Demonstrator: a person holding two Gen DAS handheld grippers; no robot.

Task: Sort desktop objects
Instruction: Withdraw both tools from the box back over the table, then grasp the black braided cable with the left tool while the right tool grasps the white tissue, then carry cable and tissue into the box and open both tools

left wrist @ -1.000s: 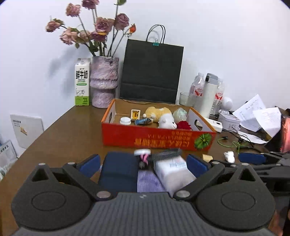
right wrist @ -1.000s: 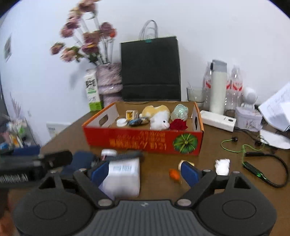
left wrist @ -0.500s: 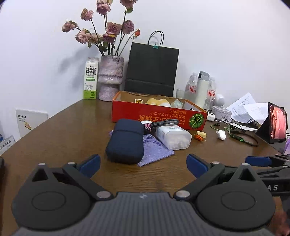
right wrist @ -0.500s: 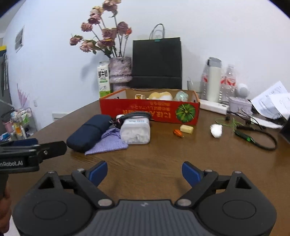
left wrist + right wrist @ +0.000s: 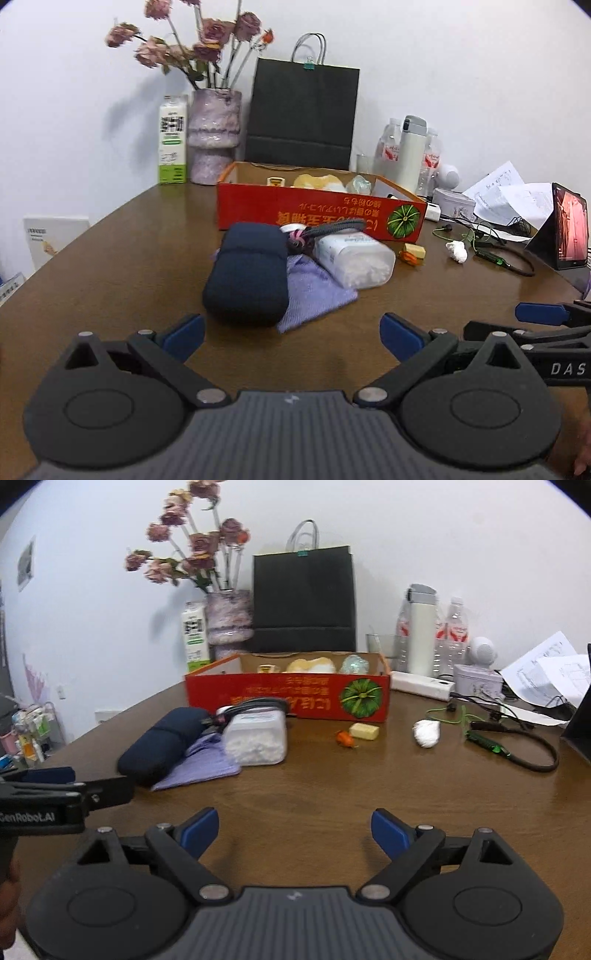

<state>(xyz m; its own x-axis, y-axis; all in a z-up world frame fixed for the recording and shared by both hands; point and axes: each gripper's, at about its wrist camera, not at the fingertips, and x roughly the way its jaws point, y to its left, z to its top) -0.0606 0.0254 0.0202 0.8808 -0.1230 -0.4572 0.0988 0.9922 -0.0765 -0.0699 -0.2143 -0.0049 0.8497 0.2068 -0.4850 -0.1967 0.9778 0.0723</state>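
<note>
Both pairs of fingers stand wide apart and hold nothing: the left gripper (image 5: 291, 328) hovers low over the brown table (image 5: 110, 280) just short of a dark blue pouch (image 5: 249, 271), and the right gripper (image 5: 294, 827) hangs over bare wood. The pouch lies on a lilac cloth (image 5: 314, 288), touching a clear plastic tub of white swabs (image 5: 354, 256). Behind them sits the red cardboard box (image 5: 317, 218) with small items inside. To its right lie a yellow block (image 5: 364, 731), a small orange thing (image 5: 345, 737) and a white wad (image 5: 426, 733).
</note>
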